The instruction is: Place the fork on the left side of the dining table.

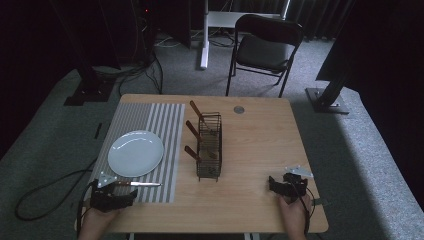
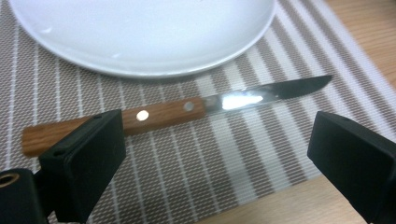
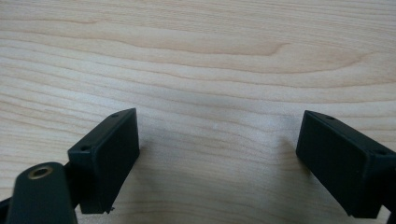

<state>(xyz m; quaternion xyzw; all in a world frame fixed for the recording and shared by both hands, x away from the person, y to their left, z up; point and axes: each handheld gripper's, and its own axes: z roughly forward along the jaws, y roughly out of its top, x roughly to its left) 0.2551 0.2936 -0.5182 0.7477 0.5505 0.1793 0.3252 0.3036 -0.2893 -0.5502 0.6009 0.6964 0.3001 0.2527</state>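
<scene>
A wooden-handled knife (image 2: 187,109) lies flat on the striped placemat (image 2: 261,154), just below the white plate (image 2: 140,32). In the high view the knife (image 1: 140,184) lies at the mat's near edge, blade pointing right. My left gripper (image 2: 215,158) is open just short of the knife, its jaws wide apart and not touching it; the left jaw overlaps the handle's end in view. The left gripper (image 1: 112,197) sits at the table's near left. My right gripper (image 3: 219,158) stands open over bare wood, nothing between its jaws, at the near right (image 1: 286,186).
A wire cutlery basket (image 1: 209,146) stands mid-table with three wooden handles sticking out to its left. The white plate (image 1: 135,153) rests on the striped mat (image 1: 150,120). A small round disc (image 1: 239,109) lies near the far edge. A folding chair (image 1: 265,45) stands beyond the table.
</scene>
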